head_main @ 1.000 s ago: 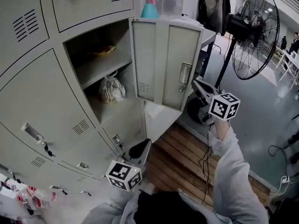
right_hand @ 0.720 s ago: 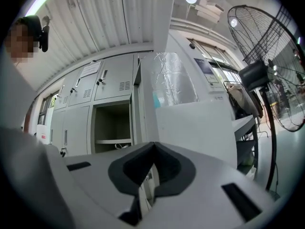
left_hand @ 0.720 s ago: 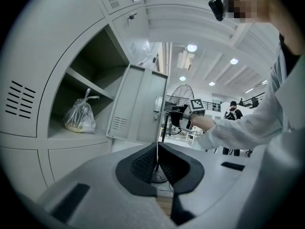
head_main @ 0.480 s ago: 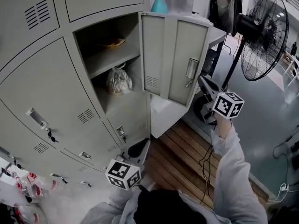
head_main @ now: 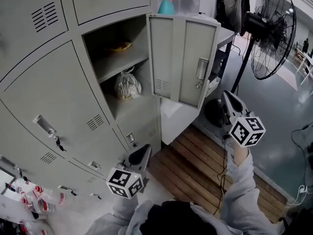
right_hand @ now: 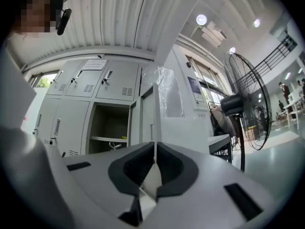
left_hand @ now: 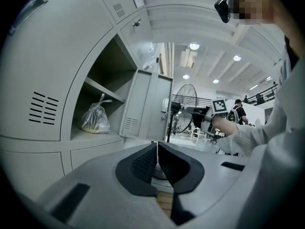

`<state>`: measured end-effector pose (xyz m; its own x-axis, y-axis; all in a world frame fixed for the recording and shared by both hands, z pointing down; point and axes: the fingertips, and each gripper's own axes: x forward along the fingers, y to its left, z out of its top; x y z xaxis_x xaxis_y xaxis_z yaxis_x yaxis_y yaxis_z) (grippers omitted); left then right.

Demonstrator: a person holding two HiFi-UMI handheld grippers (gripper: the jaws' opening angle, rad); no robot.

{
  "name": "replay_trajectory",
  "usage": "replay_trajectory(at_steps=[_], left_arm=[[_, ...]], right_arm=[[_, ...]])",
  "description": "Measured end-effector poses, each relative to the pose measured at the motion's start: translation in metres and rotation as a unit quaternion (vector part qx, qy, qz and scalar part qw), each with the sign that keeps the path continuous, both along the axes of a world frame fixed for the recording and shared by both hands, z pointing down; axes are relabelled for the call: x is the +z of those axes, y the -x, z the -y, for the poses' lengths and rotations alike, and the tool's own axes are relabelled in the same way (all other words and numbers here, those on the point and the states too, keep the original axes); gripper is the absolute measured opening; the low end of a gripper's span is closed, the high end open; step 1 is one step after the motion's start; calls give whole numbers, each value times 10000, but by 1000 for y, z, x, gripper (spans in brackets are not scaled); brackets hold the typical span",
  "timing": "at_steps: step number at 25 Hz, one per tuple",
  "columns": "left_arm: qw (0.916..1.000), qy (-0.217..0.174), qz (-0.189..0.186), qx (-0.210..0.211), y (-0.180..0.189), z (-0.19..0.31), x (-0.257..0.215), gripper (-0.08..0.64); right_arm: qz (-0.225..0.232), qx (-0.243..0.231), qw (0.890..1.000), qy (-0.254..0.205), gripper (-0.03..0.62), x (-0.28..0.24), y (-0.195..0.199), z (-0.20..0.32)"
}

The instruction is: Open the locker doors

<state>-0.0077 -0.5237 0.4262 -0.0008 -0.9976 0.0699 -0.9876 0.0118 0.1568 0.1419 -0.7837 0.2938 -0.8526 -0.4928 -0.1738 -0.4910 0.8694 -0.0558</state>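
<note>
Closed lockers point(head_main: 54, 97) stand to the left of the left gripper point(head_main: 145, 151). That gripper is held low, clenched with its pads pressed together on nothing, and it points up at the locker bank without touching it. Above and just ahead of it is the open locker point(head_main: 115, 58). A bag point(head_main: 127, 86) sits under its shelf point(head_main: 117, 65), with something yellow point(head_main: 121, 46) on the shelf. The door point(head_main: 183, 60) is swung wide, up and to the right of the left gripper. The right gripper point(head_main: 226, 95) is below and to the right of the door's handle point(head_main: 202, 68), near the door's edge but apart from it. It is also clenched and empty. A fan point(head_main: 271, 33) stands beyond it, up and to its right. Planks point(head_main: 195, 165) lie below, between the two grippers.
</note>
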Motion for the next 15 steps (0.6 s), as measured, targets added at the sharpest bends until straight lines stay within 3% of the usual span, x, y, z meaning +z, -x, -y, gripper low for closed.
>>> replay_trajectory(at_steps=[6, 11, 15], left_arm=[[9998, 16, 73, 196, 9, -26, -6, 14], [9996, -14, 42, 281, 14, -63, -15, 14], [9995, -35, 4, 312, 14, -95, -15, 14]], right_arm=[[174, 296, 9994, 87, 0, 9, -26, -86], [297, 301, 9973, 595, 0, 30, -28, -160], [114, 326, 9953, 900, 0, 60, -27, -213]])
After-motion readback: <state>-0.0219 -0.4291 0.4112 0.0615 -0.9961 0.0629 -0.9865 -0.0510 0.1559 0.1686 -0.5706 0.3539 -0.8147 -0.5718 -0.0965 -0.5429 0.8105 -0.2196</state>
